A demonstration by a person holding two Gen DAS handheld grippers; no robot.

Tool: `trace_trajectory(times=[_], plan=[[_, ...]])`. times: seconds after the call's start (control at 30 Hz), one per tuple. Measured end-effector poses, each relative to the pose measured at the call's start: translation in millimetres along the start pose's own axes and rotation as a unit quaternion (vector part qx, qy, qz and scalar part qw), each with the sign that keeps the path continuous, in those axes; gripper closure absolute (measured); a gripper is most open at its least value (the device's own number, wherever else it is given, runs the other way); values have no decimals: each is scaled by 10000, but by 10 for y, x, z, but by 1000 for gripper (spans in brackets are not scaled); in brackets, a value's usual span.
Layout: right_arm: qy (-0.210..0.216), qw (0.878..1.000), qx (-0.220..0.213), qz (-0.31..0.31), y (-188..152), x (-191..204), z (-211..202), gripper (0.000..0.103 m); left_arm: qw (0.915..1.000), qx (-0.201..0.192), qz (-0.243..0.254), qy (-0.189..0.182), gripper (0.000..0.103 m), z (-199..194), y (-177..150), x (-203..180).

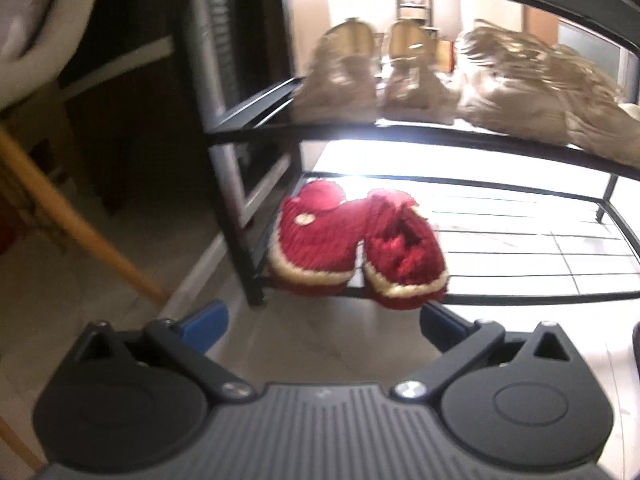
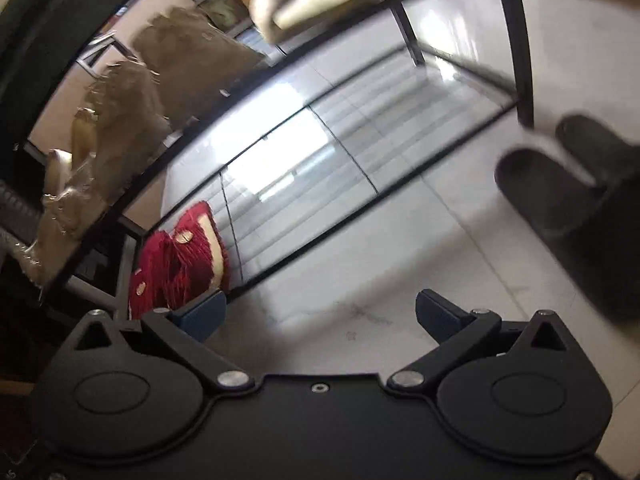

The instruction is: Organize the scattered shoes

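With the red slippers (image 1: 356,244) already on the rack's bottom shelf (image 1: 520,272) just ahead of the left gripper (image 1: 324,320), the next pickup is probably the black slippers (image 2: 576,184) on the floor, ahead-right of the right gripper (image 2: 320,312). Both grippers have their jaws spread wide, holding and touching nothing.

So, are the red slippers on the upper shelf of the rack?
No, the red slippers sit side by side on the lowest wire shelf, and the beige shoes occupy the shelf above.
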State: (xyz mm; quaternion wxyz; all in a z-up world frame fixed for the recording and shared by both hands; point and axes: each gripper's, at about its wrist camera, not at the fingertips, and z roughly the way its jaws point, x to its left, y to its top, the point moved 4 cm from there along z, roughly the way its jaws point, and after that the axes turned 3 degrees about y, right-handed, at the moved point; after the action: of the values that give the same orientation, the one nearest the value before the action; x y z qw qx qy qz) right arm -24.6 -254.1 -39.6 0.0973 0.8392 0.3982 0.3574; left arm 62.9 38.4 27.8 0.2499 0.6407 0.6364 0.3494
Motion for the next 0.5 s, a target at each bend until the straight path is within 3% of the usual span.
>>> trace_trajectory(times=[0.13, 0.33, 0.5], plan=[[-184, 9995, 250, 71, 38, -147, 212, 0, 9997, 220, -41, -103, 1, 82, -18, -289], [-326, 9990, 273, 116, 87, -232, 293, 0, 9956, 383, 724, -459, 1, 278, -249, -548], [-414, 9984, 364, 82, 43, -233, 331, 0, 9924, 898, 374, -757, 1, 457, -295, -481]])
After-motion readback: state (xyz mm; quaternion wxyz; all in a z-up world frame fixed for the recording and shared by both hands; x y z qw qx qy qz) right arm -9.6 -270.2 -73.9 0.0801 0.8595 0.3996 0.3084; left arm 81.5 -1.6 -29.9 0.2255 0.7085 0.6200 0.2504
